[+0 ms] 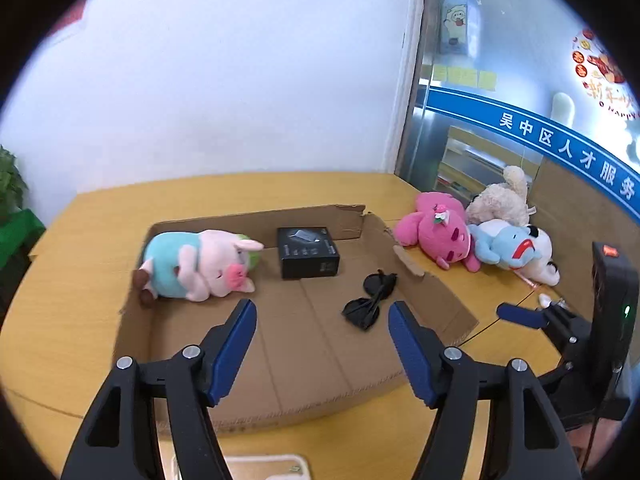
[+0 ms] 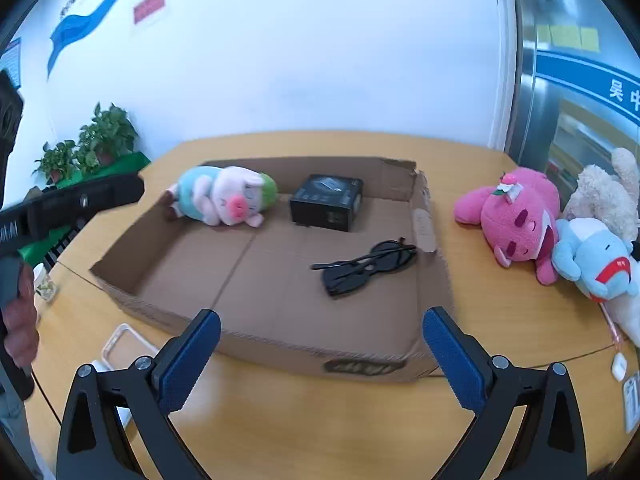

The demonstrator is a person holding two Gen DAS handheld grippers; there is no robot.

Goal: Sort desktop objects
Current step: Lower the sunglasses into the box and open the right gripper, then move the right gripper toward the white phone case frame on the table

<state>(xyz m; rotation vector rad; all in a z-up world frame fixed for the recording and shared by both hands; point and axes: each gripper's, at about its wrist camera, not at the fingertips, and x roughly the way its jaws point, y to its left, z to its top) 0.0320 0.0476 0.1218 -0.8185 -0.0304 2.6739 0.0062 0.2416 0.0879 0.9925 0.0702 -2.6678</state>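
1. Left wrist view: the left gripper (image 1: 322, 316) hovers empty, jaws spread wide, over a shallow cardboard tray (image 1: 256, 396) holding a pig plush (image 1: 196, 264), a black box (image 1: 308, 252) and sunglasses (image 1: 370, 300).
2. Right wrist view: the right gripper (image 2: 322, 328), also wide and empty, waits near the tray's front wall.
3. Three plush toys (image 2: 516, 216) lie outside, right of the tray; sorting looks partway done.
4. Likely next: reach right and close on the pink one.

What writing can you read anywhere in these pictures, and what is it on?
"吴中区人才服务": white characters on the blue band across the glass wall; cut off at the edge.
"新年" and "HAPPY": partly readable on the red window sticker.
Black box: print too small.
Cardboard tray's front label: blurred.
Red wall sign: unreadable.
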